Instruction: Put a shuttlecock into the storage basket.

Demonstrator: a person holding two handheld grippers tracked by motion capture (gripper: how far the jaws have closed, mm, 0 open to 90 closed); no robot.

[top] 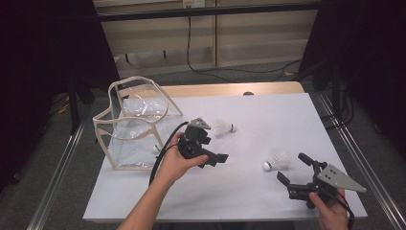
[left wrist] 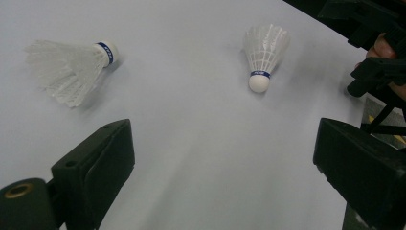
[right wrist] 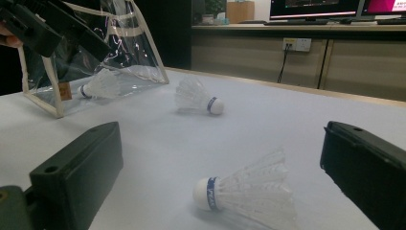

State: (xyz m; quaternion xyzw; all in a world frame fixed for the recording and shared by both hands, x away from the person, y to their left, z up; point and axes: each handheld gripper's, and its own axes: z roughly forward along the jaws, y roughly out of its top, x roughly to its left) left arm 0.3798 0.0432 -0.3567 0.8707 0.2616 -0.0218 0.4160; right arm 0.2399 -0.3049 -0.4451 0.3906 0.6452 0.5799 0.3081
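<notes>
Shuttlecocks: I count three. One (top: 276, 161) lies on its side on the white table cover (top: 249, 196), cork end toward my left, just ahead of the right gripper (top: 293, 168). In the right gripper view it (right wrist: 249, 195) sits between the two jaws but a little beyond them, touching neither. Jaws of that gripper stand wide apart and grip nothing.

Second shuttlecock (top: 223, 127) rests on its side near the table's middle, cork toward my right, just beyond the left gripper (top: 218, 158). In the left gripper view it (left wrist: 72, 67) lies to the upper left, well apart from the first one (left wrist: 264, 53).

Left gripper: held low over the cover beside the clear bag (top: 136, 125), jaws spread wide, nothing between them.

Third shuttlecock (right wrist: 99, 85) lies inside the clear bag (right wrist: 139, 67), seen through its wall in the right gripper view. Bag stands on the table's left part, beige-trimmed mouth open upward.
</notes>
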